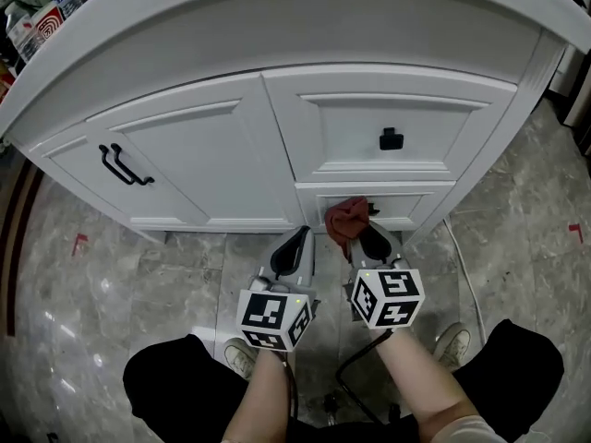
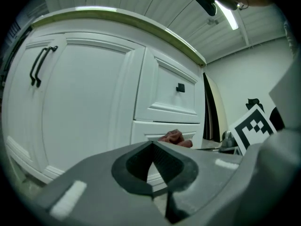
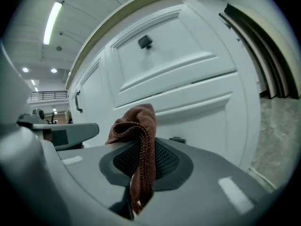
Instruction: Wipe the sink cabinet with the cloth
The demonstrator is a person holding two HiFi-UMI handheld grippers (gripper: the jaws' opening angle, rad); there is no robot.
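The white sink cabinet (image 1: 277, 137) fills the upper half of the head view, with a door on the left and two drawers on the right. A brown-red cloth (image 1: 348, 218) is pinched in my right gripper (image 1: 365, 233), which is shut on it just in front of the lower drawer (image 1: 374, 201). In the right gripper view the cloth (image 3: 138, 131) bunches above the jaws and hangs down between them. My left gripper (image 1: 297, 245) hovers low beside the right one, shut with nothing in it, near the cabinet's base.
The door carries a black bar handle (image 1: 125, 166) and the upper drawer a black knob (image 1: 391, 139). Bottles (image 1: 37, 12) stand on the countertop at far left. A grey marble floor (image 1: 111, 284) lies below, with a white cable (image 1: 466, 275) at right and my shoes (image 1: 452, 344).
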